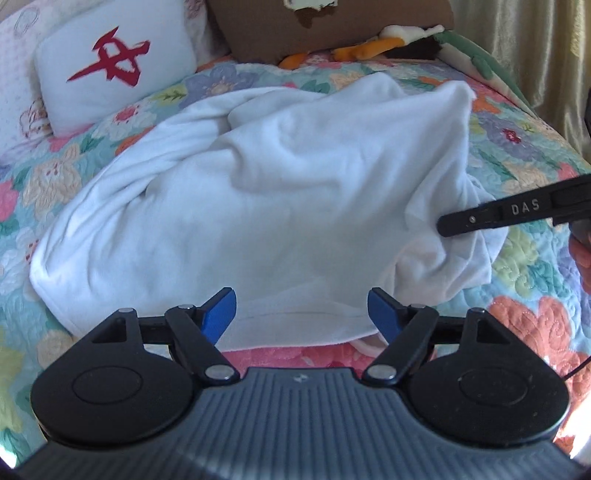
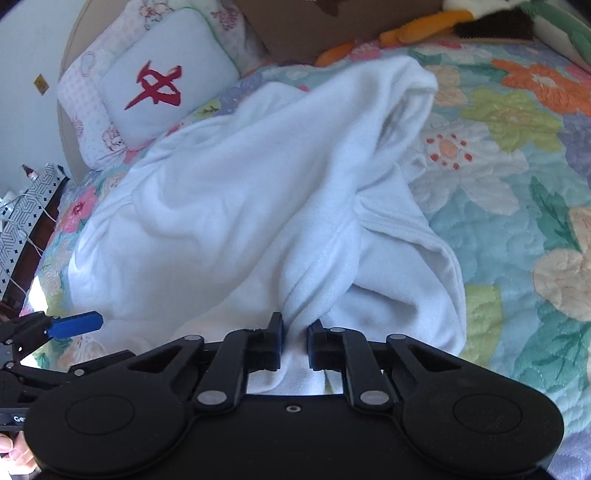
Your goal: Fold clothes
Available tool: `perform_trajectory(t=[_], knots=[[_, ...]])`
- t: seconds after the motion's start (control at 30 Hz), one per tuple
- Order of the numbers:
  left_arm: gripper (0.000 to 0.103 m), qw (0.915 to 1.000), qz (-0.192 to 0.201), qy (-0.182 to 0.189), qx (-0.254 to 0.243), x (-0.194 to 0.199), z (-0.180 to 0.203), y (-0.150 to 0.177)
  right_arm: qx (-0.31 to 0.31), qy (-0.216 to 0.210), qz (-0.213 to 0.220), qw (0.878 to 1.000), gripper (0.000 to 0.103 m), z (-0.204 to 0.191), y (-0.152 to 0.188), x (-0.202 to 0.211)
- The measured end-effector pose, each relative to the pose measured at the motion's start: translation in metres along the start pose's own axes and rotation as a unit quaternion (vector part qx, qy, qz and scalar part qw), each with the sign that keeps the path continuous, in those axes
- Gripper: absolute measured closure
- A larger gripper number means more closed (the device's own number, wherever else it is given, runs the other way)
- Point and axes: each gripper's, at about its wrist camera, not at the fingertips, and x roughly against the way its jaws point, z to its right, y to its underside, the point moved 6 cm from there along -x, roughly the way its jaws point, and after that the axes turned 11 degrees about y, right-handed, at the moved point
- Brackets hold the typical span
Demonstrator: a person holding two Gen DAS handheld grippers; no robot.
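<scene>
Bunched white cloth sits pinched between the black jaws of the right gripper (image 2: 295, 341), which are drawn in close with only a narrow gap that the fabric fills. That cloth belongs to a white garment (image 1: 258, 206), rumpled and partly doubled over itself, lying on a flowered quilt (image 1: 524, 317). The left gripper (image 1: 302, 314) hangs at the garment's near hem with its blue-tipped jaws spread wide, holding nothing; whether the tips brush the fabric is hard to tell from this angle. In the left wrist view the right gripper's black arm reaches in from the right edge and meets the garment's right side. Beyond the garment lie a white pillow with a red mark (image 1: 114, 62), a brown cardboard box (image 1: 332, 29) and a stuffed toy (image 2: 461, 22).
</scene>
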Motion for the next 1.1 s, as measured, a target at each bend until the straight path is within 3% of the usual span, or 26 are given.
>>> perform_trajectory(t=[0.23,0.43,0.53,0.6,0.63,0.67,0.7,0.73,0.83,1.03,1.1], knots=[[0.024,0.9909,0.054,0.112,0.051,0.009,0.020,-0.017,-0.013,-0.138,0.071,0.988,0.092,-0.028,-0.025,0.057],[0.017,0.9936,0.031,0.105,-0.030,0.004,0.061,-0.015,0.003,-0.200,0.055,0.978,0.092,-0.046,-0.023,0.072],[0.008,0.9927,0.047,0.100,-0.047,0.004,0.070,-0.017,0.006,-0.223,0.048,0.974,0.092,-0.051,-0.022,0.079],[0.009,0.9922,0.071,0.093,-0.044,0.007,0.068,-0.020,0.001,-0.229,0.047,0.972,0.092,-0.050,-0.022,0.080],[0.023,0.9915,0.085,0.090,-0.042,0.008,0.067,-0.022,-0.002,-0.230,0.046,0.972,0.092,-0.049,-0.022,0.080],[0.065,0.9905,0.091,0.091,-0.049,0.010,0.066,-0.024,-0.005,-0.231,0.046,0.972,0.092,-0.048,-0.022,0.080],[0.079,0.9900,0.088,0.088,-0.067,0.010,0.068,-0.026,-0.009,-0.232,0.045,0.972,0.092,-0.047,-0.023,0.080],[0.084,0.9899,0.085,0.073,-0.087,0.010,0.069,-0.027,-0.011,-0.233,0.045,0.971,0.092,-0.046,-0.023,0.081],[0.088,0.9881,0.088,0.046,-0.117,0.013,0.071,-0.030,-0.011,-0.229,0.049,0.972,0.092,-0.044,-0.024,0.081],[0.090,0.9900,0.095,0.046,-0.093,0.022,0.061,-0.042,-0.018,-0.226,0.057,0.972,0.091,-0.038,-0.026,0.082],[0.090,0.9901,0.093,0.034,-0.100,0.022,0.057,-0.046,-0.026,-0.227,0.059,0.972,0.087,-0.035,-0.028,0.083]])
